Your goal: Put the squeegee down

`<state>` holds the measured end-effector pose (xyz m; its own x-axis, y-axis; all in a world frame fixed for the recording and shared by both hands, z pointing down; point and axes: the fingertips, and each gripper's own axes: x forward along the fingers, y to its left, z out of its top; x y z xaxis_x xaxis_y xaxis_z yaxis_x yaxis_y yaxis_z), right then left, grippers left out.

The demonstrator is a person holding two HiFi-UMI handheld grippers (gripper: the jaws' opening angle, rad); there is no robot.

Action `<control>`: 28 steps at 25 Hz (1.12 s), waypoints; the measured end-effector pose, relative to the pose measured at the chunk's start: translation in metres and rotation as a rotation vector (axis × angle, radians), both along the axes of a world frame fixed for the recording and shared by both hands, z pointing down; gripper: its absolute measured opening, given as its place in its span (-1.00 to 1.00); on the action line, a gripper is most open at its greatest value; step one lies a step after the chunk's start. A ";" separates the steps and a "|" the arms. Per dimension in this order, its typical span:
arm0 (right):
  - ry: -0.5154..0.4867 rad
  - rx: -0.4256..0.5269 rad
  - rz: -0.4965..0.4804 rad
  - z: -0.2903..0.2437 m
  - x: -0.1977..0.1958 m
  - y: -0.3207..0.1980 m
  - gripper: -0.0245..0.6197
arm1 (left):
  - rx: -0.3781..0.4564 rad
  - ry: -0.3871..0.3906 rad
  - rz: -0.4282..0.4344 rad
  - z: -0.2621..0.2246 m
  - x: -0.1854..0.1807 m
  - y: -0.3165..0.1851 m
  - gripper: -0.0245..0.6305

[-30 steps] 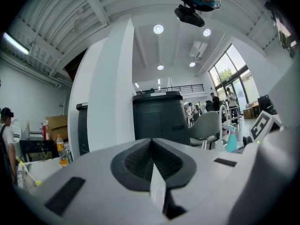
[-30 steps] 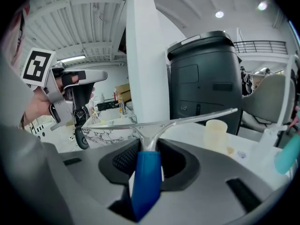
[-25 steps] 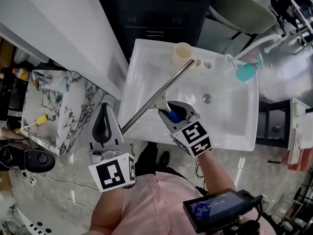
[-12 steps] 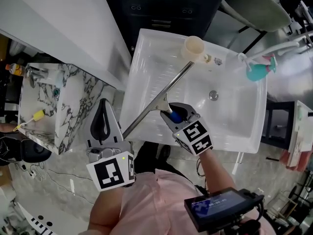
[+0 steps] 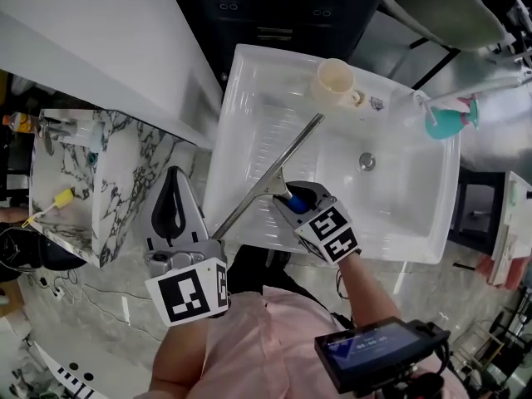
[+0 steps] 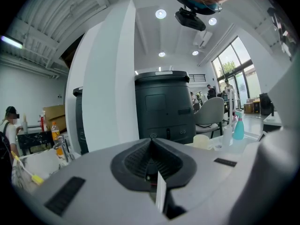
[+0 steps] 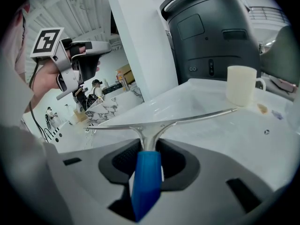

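Note:
The squeegee (image 5: 274, 169) has a long metal blade and a blue handle (image 5: 296, 199). My right gripper (image 5: 301, 194) is shut on that handle and holds the blade slanted just above the white sink top (image 5: 249, 90). In the right gripper view the blue handle (image 7: 145, 179) sits between the pads, with the blade (image 7: 187, 120) stretched across over the white surface. My left gripper (image 5: 175, 181) hangs left of the sink's near corner, pads together with nothing in them; the left gripper view shows its black jaws (image 6: 151, 142) meeting with nothing between.
A cream mug (image 5: 336, 81) stands at the sink's far edge, a teal spray bottle (image 5: 449, 121) at its far right corner, and a drain (image 5: 366, 161) lies right of the blade. A marble counter (image 5: 108, 181) with a yellow brush (image 5: 58, 199) is on the left. A dark cabinet (image 5: 274, 15) stands behind.
My right gripper has sunk toward the sink top with the squeegee still gripped, and the blade now lies lower and flatter. My left gripper drifted slightly down.

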<state>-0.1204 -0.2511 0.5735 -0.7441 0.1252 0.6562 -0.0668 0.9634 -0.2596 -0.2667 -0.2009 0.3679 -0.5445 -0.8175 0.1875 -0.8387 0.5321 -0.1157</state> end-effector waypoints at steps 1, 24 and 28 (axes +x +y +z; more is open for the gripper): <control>0.006 -0.006 -0.003 0.003 0.000 0.001 -0.56 | -0.003 0.001 0.001 0.001 0.000 -0.001 -0.90; 0.082 -0.124 -0.040 0.032 0.002 0.010 -0.47 | -0.018 0.009 -0.003 0.010 -0.010 -0.010 -0.90; 0.097 -0.131 -0.043 0.032 0.004 0.011 -0.23 | -0.014 0.006 0.000 0.008 -0.009 -0.011 -0.90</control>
<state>-0.1167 -0.2401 0.6056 -0.6705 0.2449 0.7003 -0.0572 0.9241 -0.3779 -0.2761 -0.2117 0.3764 -0.5436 -0.8147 0.2019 -0.8393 0.5308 -0.1176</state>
